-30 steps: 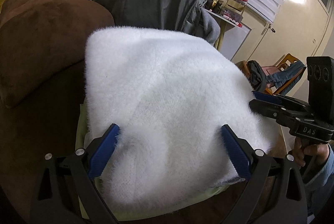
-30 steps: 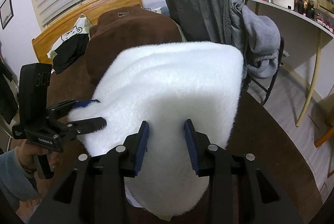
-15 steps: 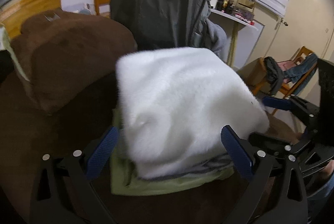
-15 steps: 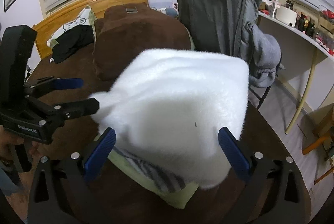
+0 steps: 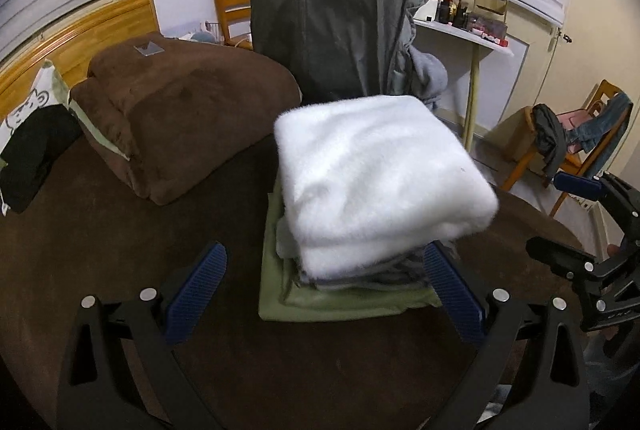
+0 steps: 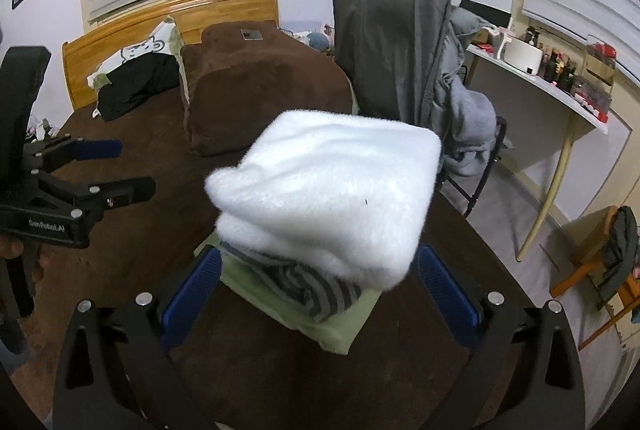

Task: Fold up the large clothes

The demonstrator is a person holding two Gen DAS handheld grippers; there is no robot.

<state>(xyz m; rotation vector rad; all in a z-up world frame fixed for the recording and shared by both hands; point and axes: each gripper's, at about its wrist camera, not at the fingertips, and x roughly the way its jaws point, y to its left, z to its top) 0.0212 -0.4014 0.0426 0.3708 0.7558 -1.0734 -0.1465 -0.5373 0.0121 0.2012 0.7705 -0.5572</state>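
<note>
Folded white blanket (image 5: 380,181) sits on the clothes stack (image 6: 320,294), dead ahead of both my claws — left (image 5: 326,294) and right (image 6: 320,294) released, empty, equally near.

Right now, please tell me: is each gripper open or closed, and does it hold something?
Left gripper: open, holding nothing.
Right gripper: open, holding nothing; the white fluffy garment lies free on the stack.

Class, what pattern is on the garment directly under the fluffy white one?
Grey and dark stripes on the striped garment, clearest in the right wrist view.
</note>
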